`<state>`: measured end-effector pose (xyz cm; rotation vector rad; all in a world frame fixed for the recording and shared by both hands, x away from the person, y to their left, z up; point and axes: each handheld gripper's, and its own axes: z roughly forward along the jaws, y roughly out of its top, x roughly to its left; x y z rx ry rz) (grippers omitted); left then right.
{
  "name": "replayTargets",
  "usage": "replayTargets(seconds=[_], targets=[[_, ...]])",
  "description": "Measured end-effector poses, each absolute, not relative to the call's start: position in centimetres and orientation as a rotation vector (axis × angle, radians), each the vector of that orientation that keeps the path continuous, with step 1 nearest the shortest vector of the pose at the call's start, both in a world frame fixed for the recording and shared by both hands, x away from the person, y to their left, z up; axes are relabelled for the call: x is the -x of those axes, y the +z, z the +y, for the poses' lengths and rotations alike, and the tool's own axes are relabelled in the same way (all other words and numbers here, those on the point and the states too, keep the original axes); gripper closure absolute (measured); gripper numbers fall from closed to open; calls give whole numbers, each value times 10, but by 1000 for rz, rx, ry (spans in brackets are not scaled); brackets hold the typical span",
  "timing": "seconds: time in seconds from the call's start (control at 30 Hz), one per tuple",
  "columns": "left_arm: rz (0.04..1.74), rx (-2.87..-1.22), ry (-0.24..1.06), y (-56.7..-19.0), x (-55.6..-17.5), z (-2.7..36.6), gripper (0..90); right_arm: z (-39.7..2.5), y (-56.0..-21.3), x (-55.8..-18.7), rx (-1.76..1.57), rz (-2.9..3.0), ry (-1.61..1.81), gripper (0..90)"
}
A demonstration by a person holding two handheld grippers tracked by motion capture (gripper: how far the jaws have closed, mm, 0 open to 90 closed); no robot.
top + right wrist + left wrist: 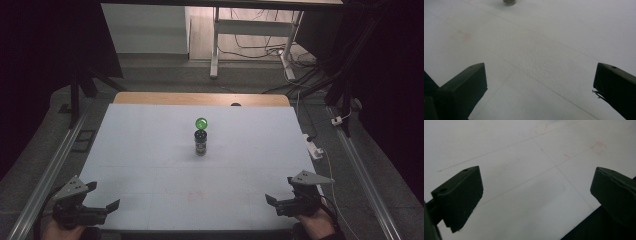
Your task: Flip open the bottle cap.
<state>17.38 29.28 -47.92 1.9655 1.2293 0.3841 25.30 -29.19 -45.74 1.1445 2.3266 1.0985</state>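
We see the white table sheet [150, 150] beneath everything. At its near corners we hold the left gripper [105, 196] and right gripper [278, 191], jaws spread wide, pinching nothing. Well apart from both, the small dark bottle with a round green cap [201, 136] stands upright mid-table.

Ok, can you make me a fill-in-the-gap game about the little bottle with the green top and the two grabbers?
1. The cap on the small dark bottle is coloured ____.
2. The bottle stands ____ on the white table, not lying down.
3. The jaws of both the left gripper and the right gripper are ____, with nothing between them.
4. Both grippers sit at the ____ edge of the table, far from the bottle.

Missing words: green; upright; open; near
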Motion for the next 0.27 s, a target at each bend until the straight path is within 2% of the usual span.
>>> replayTargets(seconds=[0.27], targets=[[1242,-1949,359,-480,-176,295,0,-298,-457,-250,-1190,2304,1101,0]])
